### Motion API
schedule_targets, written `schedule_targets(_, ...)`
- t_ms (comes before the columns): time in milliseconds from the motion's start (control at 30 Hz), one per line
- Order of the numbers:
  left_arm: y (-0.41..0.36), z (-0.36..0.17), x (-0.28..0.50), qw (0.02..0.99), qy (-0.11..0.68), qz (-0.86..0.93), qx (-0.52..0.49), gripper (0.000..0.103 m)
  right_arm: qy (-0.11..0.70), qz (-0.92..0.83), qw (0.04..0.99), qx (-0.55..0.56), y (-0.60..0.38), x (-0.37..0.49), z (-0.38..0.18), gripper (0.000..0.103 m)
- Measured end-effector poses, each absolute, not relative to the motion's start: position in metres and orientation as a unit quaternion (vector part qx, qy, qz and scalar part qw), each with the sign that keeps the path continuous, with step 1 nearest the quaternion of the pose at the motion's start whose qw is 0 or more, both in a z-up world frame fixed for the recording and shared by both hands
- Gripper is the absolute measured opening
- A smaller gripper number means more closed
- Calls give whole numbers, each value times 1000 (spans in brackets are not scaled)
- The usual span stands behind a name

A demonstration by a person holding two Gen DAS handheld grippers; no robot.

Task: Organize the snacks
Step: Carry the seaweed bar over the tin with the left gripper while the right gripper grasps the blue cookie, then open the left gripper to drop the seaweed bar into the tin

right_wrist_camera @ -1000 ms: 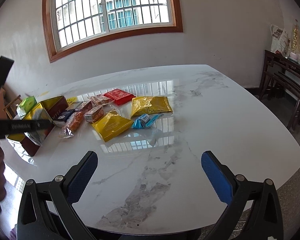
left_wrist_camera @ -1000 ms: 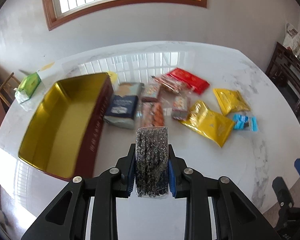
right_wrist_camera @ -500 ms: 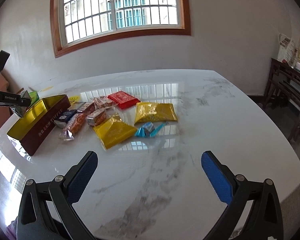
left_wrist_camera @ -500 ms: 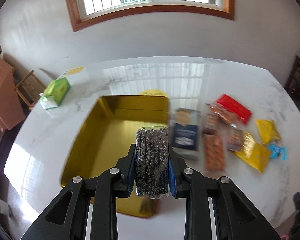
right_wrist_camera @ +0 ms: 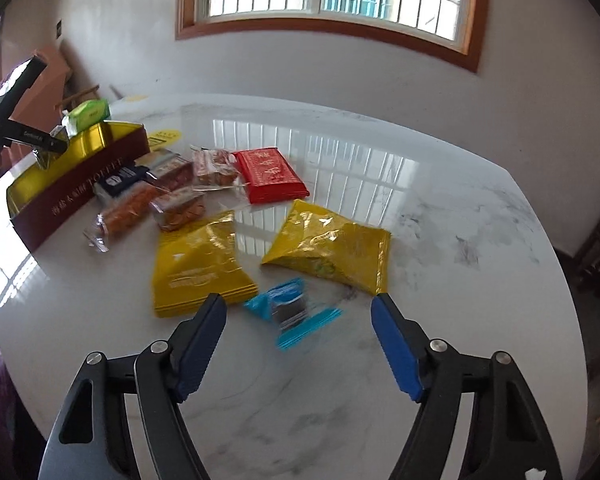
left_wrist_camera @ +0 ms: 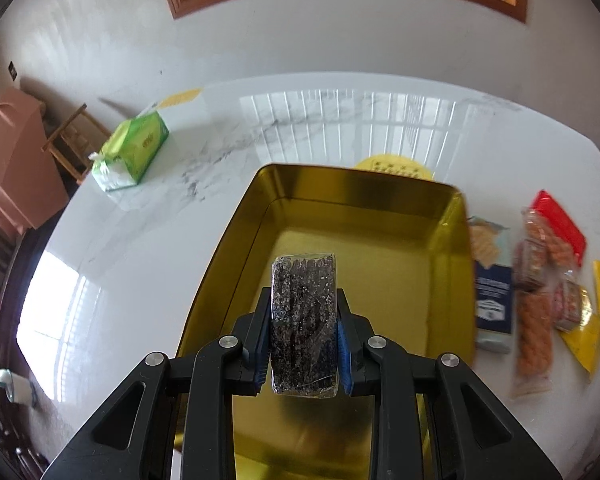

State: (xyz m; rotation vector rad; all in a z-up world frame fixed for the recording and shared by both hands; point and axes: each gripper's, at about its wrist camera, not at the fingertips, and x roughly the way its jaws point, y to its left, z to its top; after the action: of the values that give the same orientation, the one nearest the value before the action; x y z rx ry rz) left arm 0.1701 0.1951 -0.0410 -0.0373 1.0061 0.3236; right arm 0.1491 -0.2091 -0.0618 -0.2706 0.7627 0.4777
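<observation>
My left gripper [left_wrist_camera: 304, 320] is shut on a dark speckled snack bar [left_wrist_camera: 304, 320] and holds it above the open gold-lined tin [left_wrist_camera: 364, 200]. The tin shows nothing inside. In the right wrist view the tin [right_wrist_camera: 80, 188] stands at the left with the left gripper [right_wrist_camera: 40, 148] over it. My right gripper [right_wrist_camera: 298, 320] is open and empty, just above a small blue packet [right_wrist_camera: 288, 308]. Beyond it lie two yellow bags [right_wrist_camera: 198, 264] [right_wrist_camera: 332, 244], a red packet [right_wrist_camera: 270, 174] and several small wrapped snacks [right_wrist_camera: 176, 208].
A green tissue pack [left_wrist_camera: 134, 152] lies on the marble table [left_wrist_camera: 148, 240] at the far left, near the edge. A yellow disc [left_wrist_camera: 392, 164] lies behind the tin. Wrapped snacks [left_wrist_camera: 534, 320] lie right of the tin. A chair and pink box stand beyond the table's left side.
My left gripper has carried the speckled bar leftward from beside the tin to over its inside. My right gripper has moved forward and down toward the blue packet.
</observation>
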Motion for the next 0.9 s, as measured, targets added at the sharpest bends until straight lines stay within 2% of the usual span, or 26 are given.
schedule_targets(233, 201, -60, 190, 853, 500, 151, -7, 28, 405, 292, 851, -162, -201, 172, -70, 72)
schedule_targets(300, 201, -63, 194, 852, 503, 147, -5, 28, 412, 305, 841, -175, -196, 174, -74, 62)
schedule_targets(400, 201, -65, 199, 850, 506, 145, -4, 28, 428, 324, 823, -184, -192, 179, -80, 53)
schedule_targets(633, 203, -70, 209, 846, 514, 142, -5, 28, 443, 345, 803, -202, -190, 188, -88, 50)
schedule_targets(700, 204, -72, 210, 845, 516, 142, -4, 28, 448, 349, 800, -194, -191, 190, -87, 40)
schedule_targets(900, 205, -73, 214, 845, 516, 138, -4, 28, 441, 326, 821, -161, -202, 177, -85, 39)
